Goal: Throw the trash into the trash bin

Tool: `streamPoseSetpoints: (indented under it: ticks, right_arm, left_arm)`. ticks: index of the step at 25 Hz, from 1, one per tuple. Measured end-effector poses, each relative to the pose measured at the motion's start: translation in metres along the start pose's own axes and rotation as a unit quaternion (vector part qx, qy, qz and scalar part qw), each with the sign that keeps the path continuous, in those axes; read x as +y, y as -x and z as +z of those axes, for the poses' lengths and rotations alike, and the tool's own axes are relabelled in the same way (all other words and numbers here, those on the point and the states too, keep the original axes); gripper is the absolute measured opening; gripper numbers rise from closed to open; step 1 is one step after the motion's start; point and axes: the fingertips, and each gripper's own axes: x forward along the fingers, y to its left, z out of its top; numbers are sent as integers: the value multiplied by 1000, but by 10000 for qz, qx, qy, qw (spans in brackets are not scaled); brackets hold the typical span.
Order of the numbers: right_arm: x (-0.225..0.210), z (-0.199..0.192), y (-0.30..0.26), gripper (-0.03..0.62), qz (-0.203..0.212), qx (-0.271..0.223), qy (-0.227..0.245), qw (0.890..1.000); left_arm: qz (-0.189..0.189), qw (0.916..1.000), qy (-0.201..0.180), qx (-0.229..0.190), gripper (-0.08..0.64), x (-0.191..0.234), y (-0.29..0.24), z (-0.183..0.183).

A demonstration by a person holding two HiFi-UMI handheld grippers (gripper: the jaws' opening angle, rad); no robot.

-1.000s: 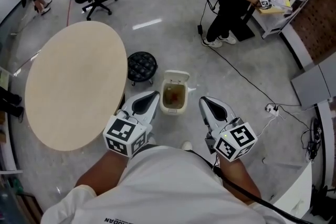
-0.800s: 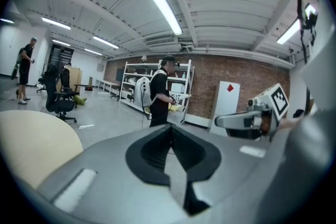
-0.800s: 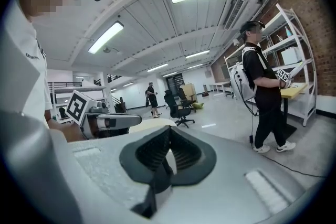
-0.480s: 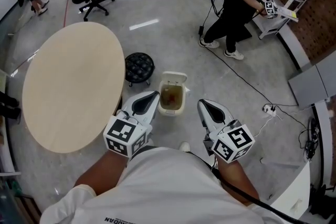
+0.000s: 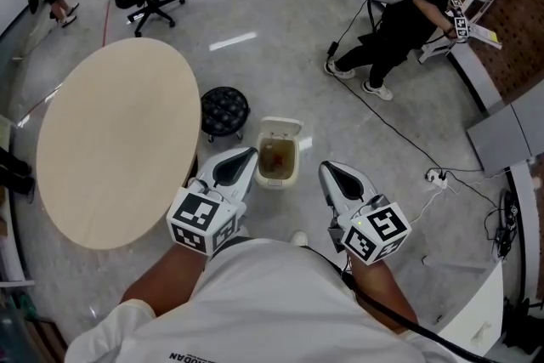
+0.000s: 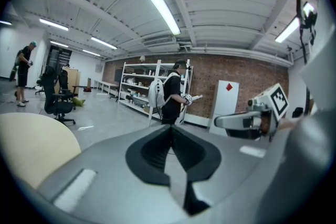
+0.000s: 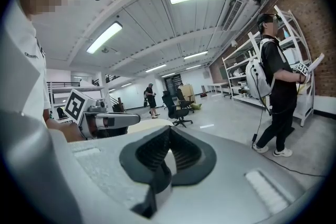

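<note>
trash bin (image 5: 295,161) on the floor just ahead, between left gripper (image 5: 242,159) and right gripper (image 5: 333,172), lid up, brownish trash (image 5: 276,157) inside. jaws of both pressed together on nothing, likely with the drop done.

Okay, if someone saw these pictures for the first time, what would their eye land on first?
Probably the two marker-cubed grippers low in the head view, the left gripper and right gripper, both shut and empty. Just beyond and between their tips, a small open trash bin with something brownish inside stands on the floor. A big round beige table fills the left.
</note>
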Motion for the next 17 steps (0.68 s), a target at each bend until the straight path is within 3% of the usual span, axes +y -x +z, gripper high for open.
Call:
streamPoseSetpoints:
  ticks: [17]
  right_arm:
    - [-1, -3, 1, 2, -26, -47, -80, 10000]
  left_arm:
    - [-77, 9999, 86, -75, 6, 1, -5, 5]
